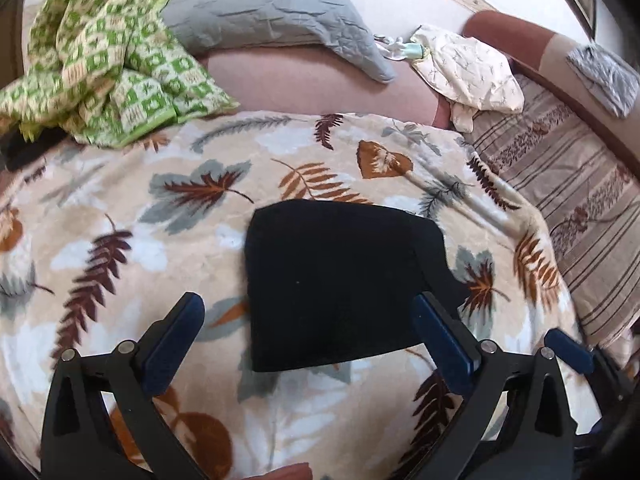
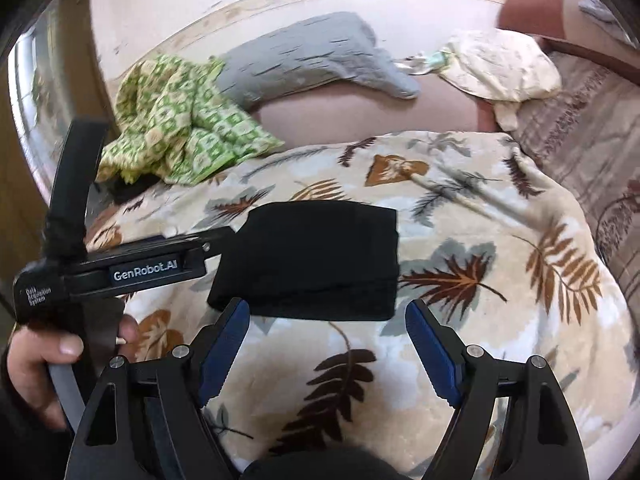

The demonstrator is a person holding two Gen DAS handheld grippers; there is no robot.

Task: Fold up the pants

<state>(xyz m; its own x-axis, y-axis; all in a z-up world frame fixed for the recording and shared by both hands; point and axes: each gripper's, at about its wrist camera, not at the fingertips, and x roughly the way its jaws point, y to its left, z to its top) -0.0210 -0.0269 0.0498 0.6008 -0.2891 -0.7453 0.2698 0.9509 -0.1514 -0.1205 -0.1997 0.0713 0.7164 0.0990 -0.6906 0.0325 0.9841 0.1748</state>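
The black pants lie folded into a compact rectangle on the leaf-patterned blanket. In the left wrist view my left gripper is open, its blue-padded fingers spread above the near half of the pants, holding nothing. In the right wrist view the folded pants lie just beyond my right gripper, which is open and empty. The left gripper's body, held in a hand, sits at the pants' left edge.
A green checked cloth is bunched at the back left. A grey pillow and a cream patterned cloth lie along the back. A striped brown cover runs on the right. The blanket surrounds the pants.
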